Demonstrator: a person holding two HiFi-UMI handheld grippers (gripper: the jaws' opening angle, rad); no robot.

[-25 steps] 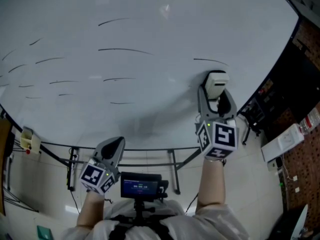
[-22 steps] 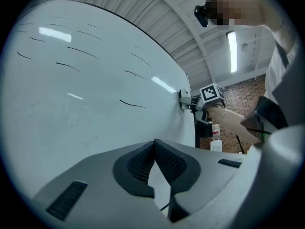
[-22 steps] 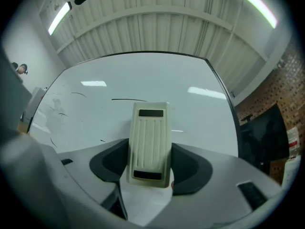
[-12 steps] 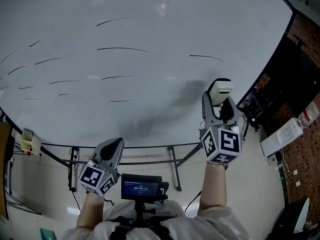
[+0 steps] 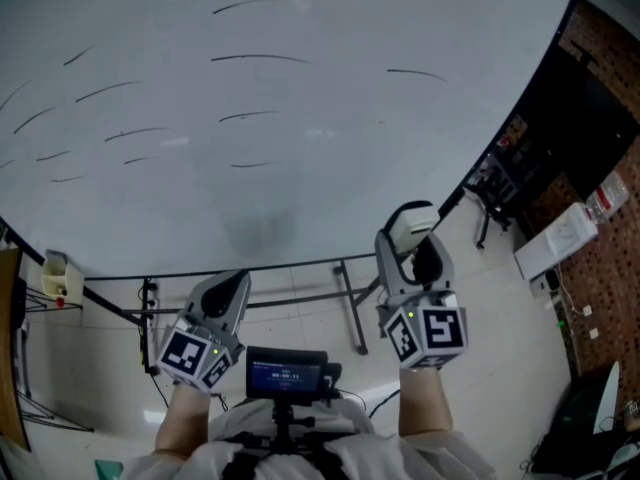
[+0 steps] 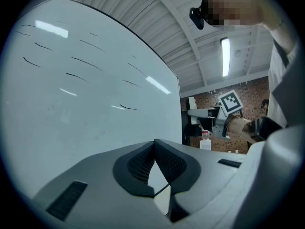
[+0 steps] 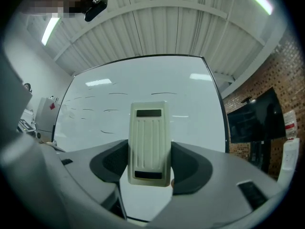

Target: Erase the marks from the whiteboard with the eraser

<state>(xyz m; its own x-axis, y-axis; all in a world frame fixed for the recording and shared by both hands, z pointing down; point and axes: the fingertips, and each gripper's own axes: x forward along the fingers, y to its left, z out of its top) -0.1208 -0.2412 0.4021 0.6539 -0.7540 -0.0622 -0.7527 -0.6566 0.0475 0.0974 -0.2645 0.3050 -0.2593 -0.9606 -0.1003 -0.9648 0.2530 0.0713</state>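
The right gripper [image 7: 149,168] is clamped on the eraser [image 7: 149,142], one jaw pressed to each long side. The eraser is cream, ribbed and oblong. Its long axis runs along the jaws, with the far end sticking out past the tips toward the whiteboard [image 5: 300,148]. In the head view the eraser [image 5: 410,224] sits by the board's lower right edge, held off the surface and well apart from it. The left gripper [image 6: 155,149] is lower and to the left, its jaws closed tip to tip with nothing between them. Thin black marks [image 5: 260,58] cross the upper part of the board in short strokes, one [image 5: 415,72] at the right.
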